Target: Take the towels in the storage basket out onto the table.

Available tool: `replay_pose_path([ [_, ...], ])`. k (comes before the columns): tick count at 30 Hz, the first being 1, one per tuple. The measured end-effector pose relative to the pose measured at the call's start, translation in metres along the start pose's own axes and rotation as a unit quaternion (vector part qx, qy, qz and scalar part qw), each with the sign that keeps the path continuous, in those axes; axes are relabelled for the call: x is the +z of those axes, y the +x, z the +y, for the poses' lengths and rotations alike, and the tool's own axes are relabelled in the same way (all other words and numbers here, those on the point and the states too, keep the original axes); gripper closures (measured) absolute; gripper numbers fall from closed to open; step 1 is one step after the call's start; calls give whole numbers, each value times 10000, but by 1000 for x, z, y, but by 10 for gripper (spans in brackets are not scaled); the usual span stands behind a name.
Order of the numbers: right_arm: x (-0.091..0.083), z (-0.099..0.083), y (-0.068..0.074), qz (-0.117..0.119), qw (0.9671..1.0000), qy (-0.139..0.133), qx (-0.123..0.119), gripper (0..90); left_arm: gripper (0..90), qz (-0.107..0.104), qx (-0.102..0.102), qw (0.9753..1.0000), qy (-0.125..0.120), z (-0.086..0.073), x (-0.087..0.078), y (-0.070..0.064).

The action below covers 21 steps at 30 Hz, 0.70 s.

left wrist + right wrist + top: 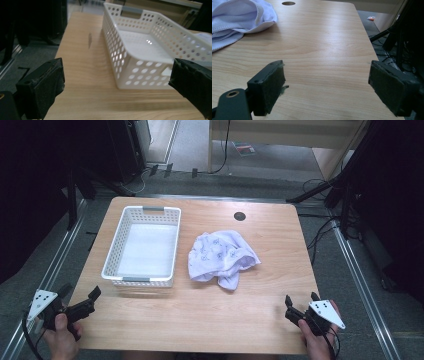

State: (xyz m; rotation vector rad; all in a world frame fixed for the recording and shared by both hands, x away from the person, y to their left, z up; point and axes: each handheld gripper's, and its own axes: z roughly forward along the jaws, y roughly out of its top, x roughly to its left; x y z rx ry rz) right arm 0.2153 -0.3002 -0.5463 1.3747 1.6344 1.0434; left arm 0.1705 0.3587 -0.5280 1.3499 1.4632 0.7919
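A crumpled white cloth [221, 256] with faint blue print lies in the middle of the wooden table [210, 320]; its edge reaches the upper left of the right gripper view [239, 17]. To its left stands an empty white perforated basket [144, 245], seen close in the left gripper view [140, 47]. My left gripper [79, 298] hovers at the table's front left corner, open, nothing between its jaws. My right gripper [301, 303] is held at the front right, open and empty, over bare wood.
A small round dark hole [240, 216] sits near the table's far edge. Dark stands and cables [345, 205] crowd the floor at the right; metal rails [55, 265] run along both sides of the table.
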Motion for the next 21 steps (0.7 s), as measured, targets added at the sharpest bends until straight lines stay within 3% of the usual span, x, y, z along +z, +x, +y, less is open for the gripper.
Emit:
replay_pose_path([
  [5,0,0,0,-23,10000,4,0,139,4,74,-160,9997,188,-10,7,11],
  [10,0,0,0,-24,10000,-8,-1,139,4,-220,-325,9991,141,-13,9,14],
  [16,0,0,2,-4,10000,4,-86,139,4,-138,-55,9997,178,-15,13,8],
  [19,0,0,2,8,10000,6,-72,139,4,-51,-67,9998,155,-15,14,7],
  [21,1,0,1,15,10000,6,-81,139,53,40,-114,9999,102,-14,11,6],
])
